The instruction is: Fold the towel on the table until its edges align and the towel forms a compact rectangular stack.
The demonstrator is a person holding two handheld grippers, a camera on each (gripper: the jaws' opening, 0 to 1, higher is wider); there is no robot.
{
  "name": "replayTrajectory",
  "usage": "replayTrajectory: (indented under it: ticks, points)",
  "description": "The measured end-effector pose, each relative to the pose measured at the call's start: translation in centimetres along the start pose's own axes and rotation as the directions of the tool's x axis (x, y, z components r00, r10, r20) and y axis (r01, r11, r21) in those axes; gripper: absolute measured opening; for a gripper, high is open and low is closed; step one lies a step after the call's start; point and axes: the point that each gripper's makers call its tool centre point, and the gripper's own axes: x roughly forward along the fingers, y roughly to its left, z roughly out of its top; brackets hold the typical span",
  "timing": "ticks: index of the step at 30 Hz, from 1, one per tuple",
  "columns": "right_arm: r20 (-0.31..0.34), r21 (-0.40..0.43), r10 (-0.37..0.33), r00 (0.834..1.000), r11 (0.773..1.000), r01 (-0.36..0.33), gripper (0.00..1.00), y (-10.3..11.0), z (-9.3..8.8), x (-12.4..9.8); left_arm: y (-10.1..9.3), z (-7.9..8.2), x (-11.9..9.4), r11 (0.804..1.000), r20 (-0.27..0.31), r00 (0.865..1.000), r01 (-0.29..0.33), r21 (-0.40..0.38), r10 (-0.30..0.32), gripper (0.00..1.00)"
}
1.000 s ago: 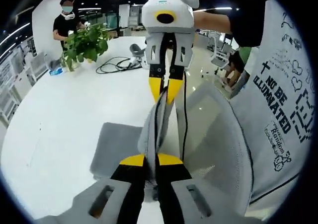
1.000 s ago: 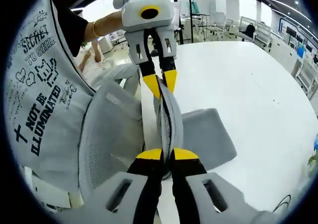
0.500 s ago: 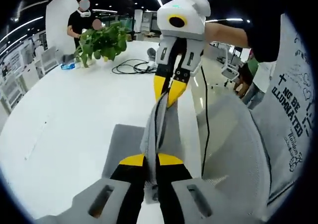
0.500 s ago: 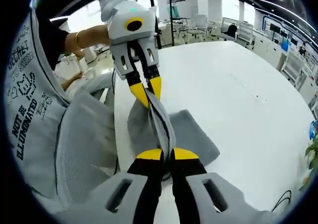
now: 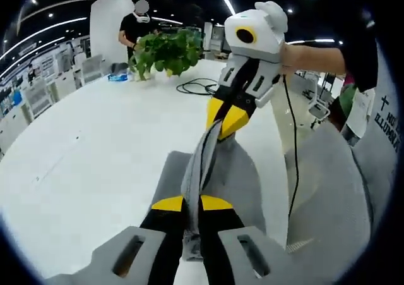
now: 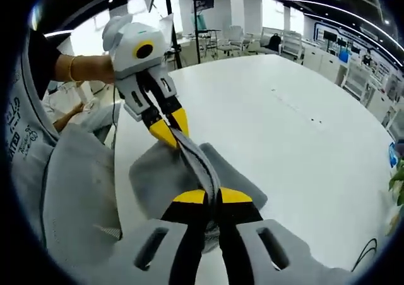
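Observation:
A grey towel (image 5: 218, 177) hangs doubled between both grippers, its lower part resting on the white table (image 5: 88, 165). In the left gripper view my left gripper (image 5: 191, 203) is shut on one end of the towel's top edge, and the right gripper (image 5: 226, 117) pinches the other end straight ahead. In the right gripper view my right gripper (image 6: 212, 196) is shut on the towel (image 6: 158, 174), with the left gripper (image 6: 168, 129) clamped on the edge further along. The taut edge runs between the two pairs of yellow fingertips.
A potted green plant (image 5: 165, 51) and a coil of black cable (image 5: 199, 86) lie at the table's far side, where a person (image 5: 136, 23) stands. A grey mesh chair (image 6: 76, 190) sits beside the table edge. The person's printed white shirt (image 6: 22, 133) is close by.
Both grippers have swung out over the table, still holding the towel edge taut. More of the towel now lies on the tabletop.

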Motion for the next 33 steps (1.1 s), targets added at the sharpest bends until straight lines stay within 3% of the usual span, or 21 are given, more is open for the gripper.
replayTrajectory:
  ticks: [6,14,18,23,26,33]
  points:
    - [0.006,0.031,-0.03,1.0,0.999,0.029,0.04,-1.9,-0.8,1.8,1.7,-1.1,1.7,0.999,-0.014,0.999,-0.04,-0.015,0.04,0.08]
    - [-0.013,0.094,-0.034,0.999,0.995,0.035,0.06,-3.3,-2.5,4.3,2.8,-3.3,3.8,0.998,-0.082,0.996,-0.046,-0.043,0.042,0.09]
    - [-0.009,0.111,-0.052,0.999,0.992,0.052,0.08,-4.2,-2.6,4.8,3.5,-3.6,4.3,0.995,-0.081,0.995,-0.071,-0.074,0.065,0.1]
    - [0.034,0.159,-0.072,0.997,0.985,0.066,0.13,-5.1,-2.0,4.5,4.5,-3.9,4.2,0.991,-0.09,0.991,-0.108,-0.083,0.101,0.15]
    - [0.046,0.19,-0.067,0.997,0.98,0.057,0.16,-5.4,-2.1,4.2,5.6,-3.8,3.7,0.98,-0.065,0.987,-0.153,-0.126,0.146,0.18]
    - [0.035,0.213,-0.065,0.997,0.975,0.056,0.26,-5.3,-3.0,4.0,6.8,-3.8,2.7,0.966,-0.053,0.98,-0.2,-0.161,0.194,0.22]
